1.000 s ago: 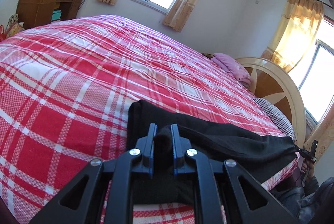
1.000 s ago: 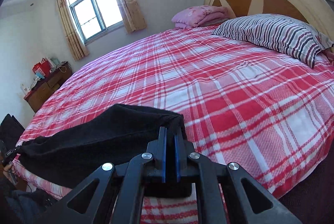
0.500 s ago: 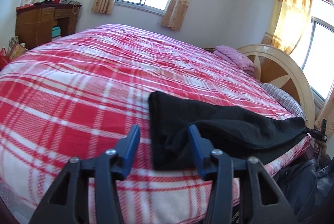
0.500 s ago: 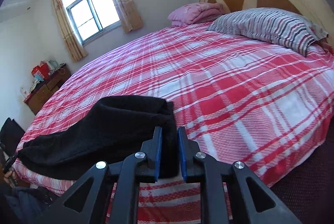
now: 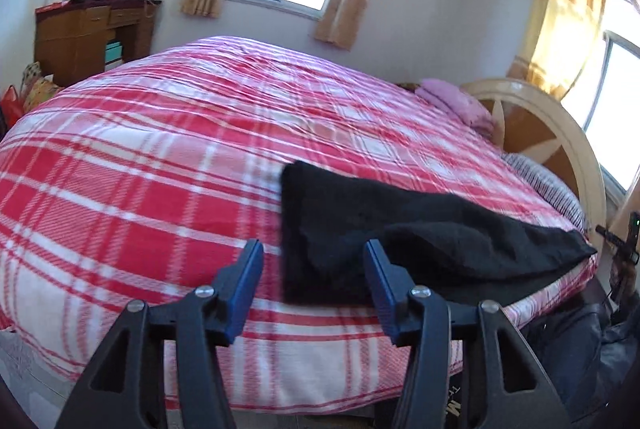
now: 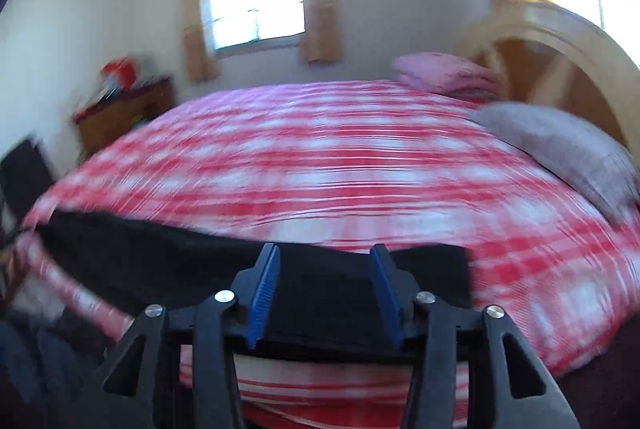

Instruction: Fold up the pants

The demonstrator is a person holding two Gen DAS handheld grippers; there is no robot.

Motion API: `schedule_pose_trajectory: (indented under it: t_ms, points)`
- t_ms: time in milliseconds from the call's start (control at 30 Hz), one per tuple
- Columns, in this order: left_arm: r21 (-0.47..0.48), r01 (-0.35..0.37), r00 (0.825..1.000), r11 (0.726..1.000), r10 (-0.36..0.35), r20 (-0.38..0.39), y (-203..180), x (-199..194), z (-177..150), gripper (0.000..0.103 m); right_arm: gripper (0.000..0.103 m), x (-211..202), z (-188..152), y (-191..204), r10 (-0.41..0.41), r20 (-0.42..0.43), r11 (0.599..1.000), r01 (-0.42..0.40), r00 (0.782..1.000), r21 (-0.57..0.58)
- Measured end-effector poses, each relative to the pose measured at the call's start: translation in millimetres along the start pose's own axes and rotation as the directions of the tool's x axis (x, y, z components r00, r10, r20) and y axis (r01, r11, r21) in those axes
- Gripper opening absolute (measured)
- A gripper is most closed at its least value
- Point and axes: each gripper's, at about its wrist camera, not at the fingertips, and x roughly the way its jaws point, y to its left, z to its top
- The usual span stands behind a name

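Note:
The black pants (image 5: pixel 400 221) lie folded in a long strip along the near edge of the red plaid bed (image 5: pixel 160 149). My left gripper (image 5: pixel 313 249) hovers open over the strip's left end, its blue pads apart and not pressing the cloth. In the blurred right wrist view the pants (image 6: pixel 140 249) stretch left across the bed (image 6: pixel 320 169). My right gripper (image 6: pixel 325 253) is over them near their right end. Its jaws are opening, with the cloth seen below the gap but not gripped.
A wooden desk (image 5: pixel 80 33) with clutter stands by the far wall. A folded pink blanket (image 5: pixel 456 101) and a striped pillow (image 6: pixel 560 149) lie by the cream headboard (image 5: pixel 560 133). Dark bags (image 5: pixel 580 341) sit on the floor at the bed's right corner.
Both grippers were shut on the ends of the pants and have let go. The left one drew back slightly. The right one swung and rolled, and the pants now rest on the bed.

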Motion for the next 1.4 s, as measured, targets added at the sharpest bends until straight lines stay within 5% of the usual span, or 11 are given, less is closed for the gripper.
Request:
schedule_pose_trajectory:
  t_ms: [167,433,567,767,900,933,1000,1400]
  points:
    - [0.052,-0.078,0.995,0.996,0.081,-0.057,-15,19,-6,0.054,0.049,56,5,114,0.162,-0.108,0.947,-0.186,0.981,-0.262]
    - [0.186,-0.199,0.976,0.962,0.212,-0.051,-35,18,-5,0.037,0.049,129,-23,243,0.302,-0.319,0.798,-0.421,0.899,-0.431]
    - [0.167,-0.168,0.984,0.972,0.176,-0.031,-34,11,2,0.037,0.049,143,-33,260,0.320,-0.369,0.778,-0.464,0.873,-0.424]
    - [0.134,-0.197,0.978,0.971,0.205,-0.048,-23,17,1,0.037,0.048,151,-42,271,0.276,-0.402,0.779,-0.448,0.873,-0.439]
    - [0.140,-0.195,0.979,0.971,0.202,-0.041,-25,16,2,0.033,0.019,154,-36,269,0.291,-0.413,0.794,-0.459,0.863,-0.399]
    - [0.143,-0.189,0.979,0.971,0.197,-0.043,-26,16,3,0.023,0.018,154,-33,267,0.307,-0.419,0.797,-0.471,0.855,-0.378]
    - [0.148,-0.192,0.980,0.970,0.199,-0.032,-28,15,5,0.021,0.010,154,-30,264,0.330,-0.418,0.801,-0.485,0.846,-0.351]
    - [0.121,-0.202,0.979,0.972,0.205,-0.008,-16,9,9,0.012,0.004,119,-14,266,0.417,-0.403,0.755,-0.557,0.815,-0.345]
